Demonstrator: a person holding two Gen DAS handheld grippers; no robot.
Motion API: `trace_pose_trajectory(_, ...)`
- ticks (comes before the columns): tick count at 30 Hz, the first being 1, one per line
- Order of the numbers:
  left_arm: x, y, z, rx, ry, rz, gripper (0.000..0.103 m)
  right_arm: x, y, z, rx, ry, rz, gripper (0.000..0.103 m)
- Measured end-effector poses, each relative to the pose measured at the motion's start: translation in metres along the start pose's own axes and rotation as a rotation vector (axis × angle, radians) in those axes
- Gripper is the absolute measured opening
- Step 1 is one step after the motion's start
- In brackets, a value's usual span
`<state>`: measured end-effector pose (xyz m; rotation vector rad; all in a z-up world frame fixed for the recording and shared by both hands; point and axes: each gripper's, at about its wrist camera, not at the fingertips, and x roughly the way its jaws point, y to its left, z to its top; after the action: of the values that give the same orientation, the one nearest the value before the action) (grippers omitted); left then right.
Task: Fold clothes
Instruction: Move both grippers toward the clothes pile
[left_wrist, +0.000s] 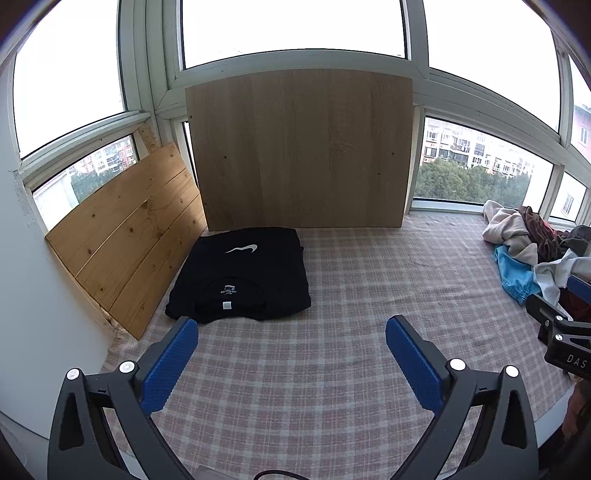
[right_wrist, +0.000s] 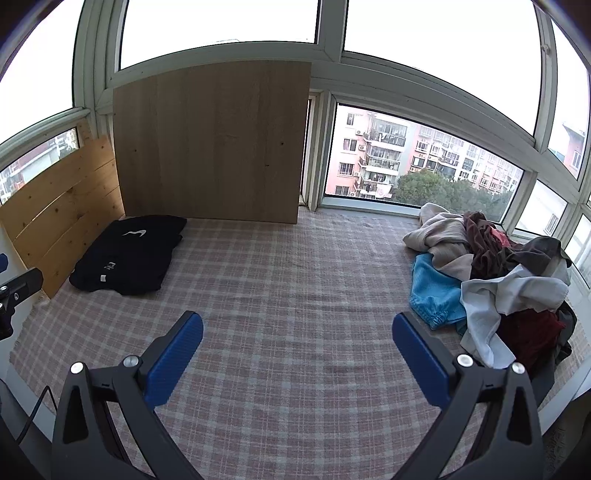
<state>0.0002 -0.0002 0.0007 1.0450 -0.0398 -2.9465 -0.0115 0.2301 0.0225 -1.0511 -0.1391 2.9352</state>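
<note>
A folded black t-shirt with a white swoosh lies at the far left of the plaid cloth, by the wooden boards; it also shows in the right wrist view. A pile of unfolded clothes in beige, blue, white and dark red lies at the right; it also shows in the left wrist view. My left gripper is open and empty above the cloth, just in front of the black shirt. My right gripper is open and empty, left of the pile.
A large board and a pine plank panel lean against the windows behind and left of the shirt. The plaid cloth covers the platform. Windows surround it. The right gripper's body shows at the left wrist view's right edge.
</note>
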Motion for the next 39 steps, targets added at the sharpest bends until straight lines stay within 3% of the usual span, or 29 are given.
trace_pose_trajectory(5, -0.002, -0.014, 0.004, 0.051, -0.001, 0.012, 0.102, -0.004, -0.004, -0.001, 0.010, -0.010, -0.019, 0.103)
trace_pose_trajectory(18, 0.013, -0.044, 0.008, 0.103, 0.051, -0.120, 0.102, -0.010, -0.037, -0.010, 0.065, -0.003, -0.095, 0.103)
trace_pose_trajectory(39, 0.025, -0.148, 0.026, 0.240, 0.052, -0.280, 0.102, -0.012, -0.134, -0.034, 0.206, 0.033, -0.260, 0.103)
